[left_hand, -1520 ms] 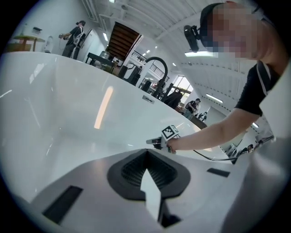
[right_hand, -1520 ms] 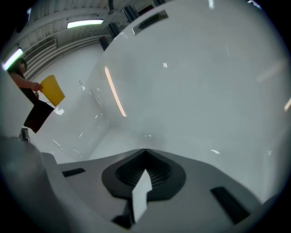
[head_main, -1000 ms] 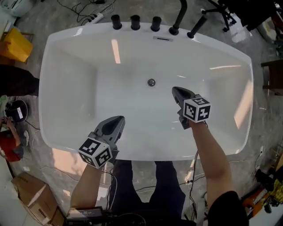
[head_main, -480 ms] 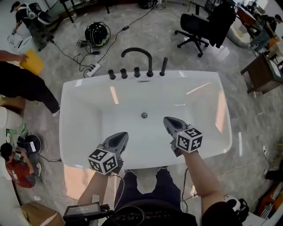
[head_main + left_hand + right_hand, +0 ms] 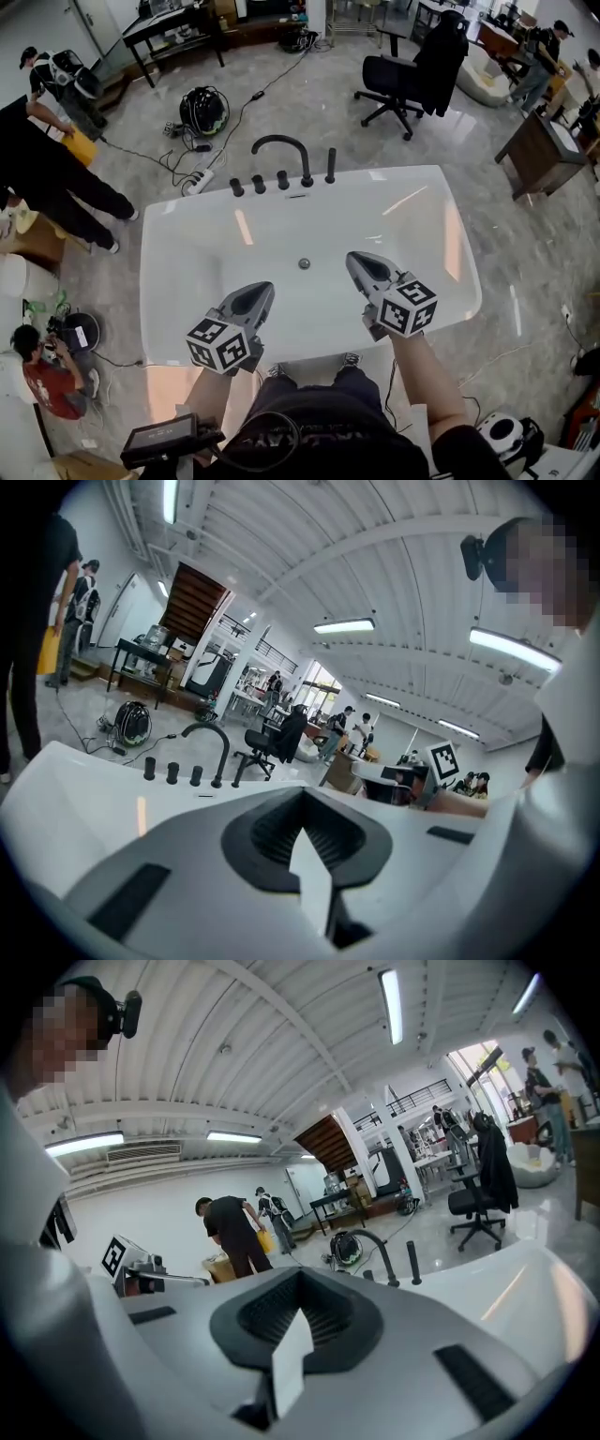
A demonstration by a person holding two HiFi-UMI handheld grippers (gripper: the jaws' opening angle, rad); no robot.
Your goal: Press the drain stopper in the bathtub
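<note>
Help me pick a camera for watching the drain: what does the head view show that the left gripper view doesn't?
Only the head view shows the drain stopper on the bathtub floor, and that the left gripper and right gripper both sit short of it. Only the left gripper view shows that gripper's fingers closed together with nothing between them, plus the ceiling lights. Both show the black faucet, the tub's far rim and the office chair.
</note>
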